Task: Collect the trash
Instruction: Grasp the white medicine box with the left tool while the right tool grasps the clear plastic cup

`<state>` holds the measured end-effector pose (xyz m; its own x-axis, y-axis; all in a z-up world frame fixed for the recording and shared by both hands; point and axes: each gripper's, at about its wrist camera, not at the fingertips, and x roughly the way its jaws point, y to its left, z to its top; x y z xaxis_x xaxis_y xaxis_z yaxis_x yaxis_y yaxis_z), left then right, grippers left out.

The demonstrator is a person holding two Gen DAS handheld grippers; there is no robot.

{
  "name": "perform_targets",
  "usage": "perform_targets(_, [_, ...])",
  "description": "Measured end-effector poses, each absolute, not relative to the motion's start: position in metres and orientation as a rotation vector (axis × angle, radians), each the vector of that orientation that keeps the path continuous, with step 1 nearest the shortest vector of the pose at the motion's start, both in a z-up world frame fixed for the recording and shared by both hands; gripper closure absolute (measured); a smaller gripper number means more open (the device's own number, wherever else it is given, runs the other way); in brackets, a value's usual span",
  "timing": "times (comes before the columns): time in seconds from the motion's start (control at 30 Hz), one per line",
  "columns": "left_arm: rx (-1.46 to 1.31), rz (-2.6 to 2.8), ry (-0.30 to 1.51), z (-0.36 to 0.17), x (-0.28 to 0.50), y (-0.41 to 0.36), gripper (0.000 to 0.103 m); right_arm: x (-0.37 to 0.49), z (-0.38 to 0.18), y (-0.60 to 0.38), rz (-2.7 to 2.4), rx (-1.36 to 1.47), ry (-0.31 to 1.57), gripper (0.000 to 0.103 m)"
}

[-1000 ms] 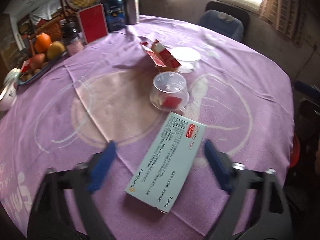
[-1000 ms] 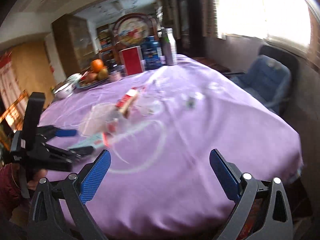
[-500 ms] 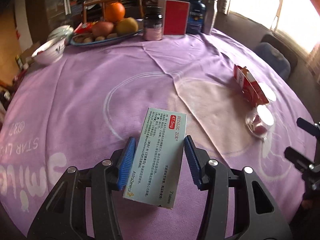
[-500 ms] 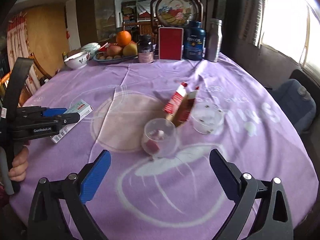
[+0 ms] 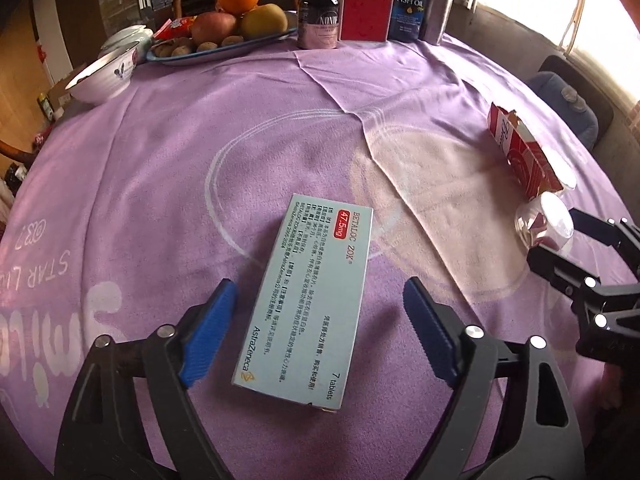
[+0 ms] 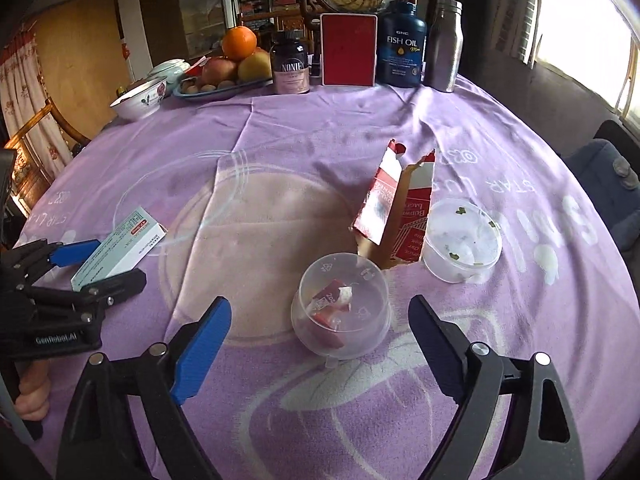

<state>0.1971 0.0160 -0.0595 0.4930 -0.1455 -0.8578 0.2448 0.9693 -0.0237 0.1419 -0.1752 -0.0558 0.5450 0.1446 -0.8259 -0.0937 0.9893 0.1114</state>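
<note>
A pale blue medicine box [image 5: 312, 304] lies on the purple tablecloth [image 5: 160, 184], between the open fingers of my left gripper [image 5: 320, 328], not clamped. It also shows in the right wrist view [image 6: 120, 248]. My right gripper [image 6: 320, 344] is open, just short of an upturned clear plastic cup [image 6: 340, 312] with red scraps inside. A torn red carton [image 6: 396, 220] and a clear lidded tub [image 6: 462, 240] sit behind the cup. The cup [image 5: 544, 226] and carton [image 5: 524, 156] also show at the right of the left wrist view.
At the far edge stand a fruit tray [image 6: 224, 80], a white bowl [image 6: 138, 100], a dark supplement jar [image 6: 291, 66], a red box [image 6: 349, 50], a fish oil bottle [image 6: 402, 46] and a metal flask [image 6: 444, 46]. A blue chair [image 6: 600, 184] stands right of the table.
My left gripper held the medicine box clamped half a second ago; now its fingers are spread and the box lies on the cloth. My right gripper has come closer to the upturned cup.
</note>
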Motion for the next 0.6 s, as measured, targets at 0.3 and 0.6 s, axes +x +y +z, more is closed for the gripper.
perform_targets(0.3, [0.140,-0.207,1.049,-0.065,0.200,0.014,0.007,0.147,-0.059,-0.182,0.131,0.084,0.996,0.015])
perform_targets(0.6, [0.139,-0.208,1.049,-0.065,0.200,0.014,0.007,0.134,-0.051,-0.180,0.152,0.036,0.958,0.049])
